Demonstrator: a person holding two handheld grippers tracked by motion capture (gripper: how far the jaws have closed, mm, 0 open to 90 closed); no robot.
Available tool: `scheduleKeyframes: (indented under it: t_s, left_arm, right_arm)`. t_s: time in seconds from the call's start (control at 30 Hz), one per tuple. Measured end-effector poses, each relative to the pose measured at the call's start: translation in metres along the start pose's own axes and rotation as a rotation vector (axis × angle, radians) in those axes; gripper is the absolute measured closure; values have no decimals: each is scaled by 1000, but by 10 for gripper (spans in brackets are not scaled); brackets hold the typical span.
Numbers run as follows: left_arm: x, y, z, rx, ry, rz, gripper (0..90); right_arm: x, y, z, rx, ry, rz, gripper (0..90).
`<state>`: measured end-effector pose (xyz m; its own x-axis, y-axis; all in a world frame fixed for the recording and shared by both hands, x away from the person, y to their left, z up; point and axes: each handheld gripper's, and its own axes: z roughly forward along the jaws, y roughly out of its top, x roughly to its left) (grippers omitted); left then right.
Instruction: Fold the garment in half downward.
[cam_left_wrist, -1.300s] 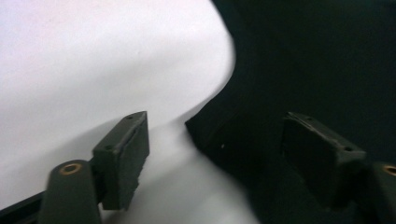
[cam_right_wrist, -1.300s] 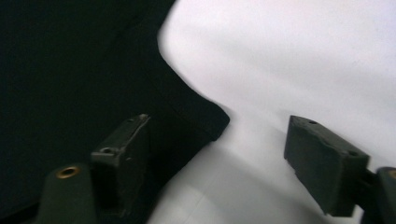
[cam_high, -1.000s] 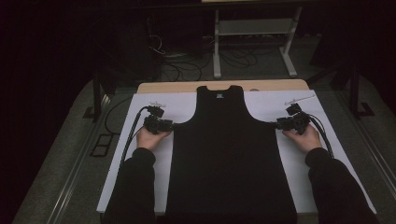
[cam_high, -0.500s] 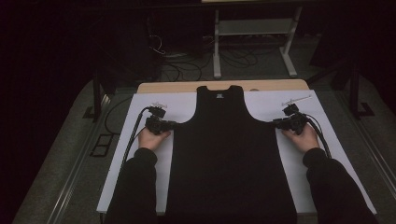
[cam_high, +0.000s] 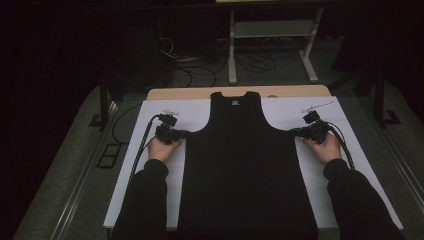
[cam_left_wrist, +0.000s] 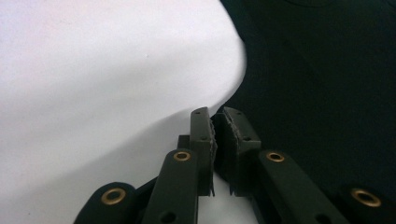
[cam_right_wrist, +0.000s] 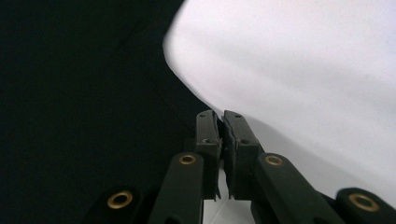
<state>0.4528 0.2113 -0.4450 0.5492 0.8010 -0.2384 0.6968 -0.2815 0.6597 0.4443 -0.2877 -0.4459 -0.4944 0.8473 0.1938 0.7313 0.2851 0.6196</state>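
I'm pinching the black sleeveless cotton vest (cam_high: 247, 165) at both armhole edges: left gripper (cam_left_wrist: 217, 122) and right gripper (cam_right_wrist: 219, 122) have just been closing onto fabric; I'd lift evenly.

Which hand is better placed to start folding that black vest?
Neither clearly. The left gripper and right gripper have both just closed their jaws on the black vest, each on the side edge under its own armhole, mirror images, so probably both move together.

High view over table (cam_high: 320, 107); gripper views close — shared black vest (cam_high: 245, 165).
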Motion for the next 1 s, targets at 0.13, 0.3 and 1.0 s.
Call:
scheduleKeyframes:
  t_s: [0.13,0.3,1.0]
  left_arm:
    - [-6,1,-4,-27,6,35,847]
    - [-8,2,-8,-32,15,47,854]
    - [-7,-2,-24,-123,-27,1,861]
  right_arm:
    - [0,0,-1,-5,-1,-2,836]
    - [3,0,-2,-14,-5,-4,838]
    - [14,3,-19,-80,53,18,853]
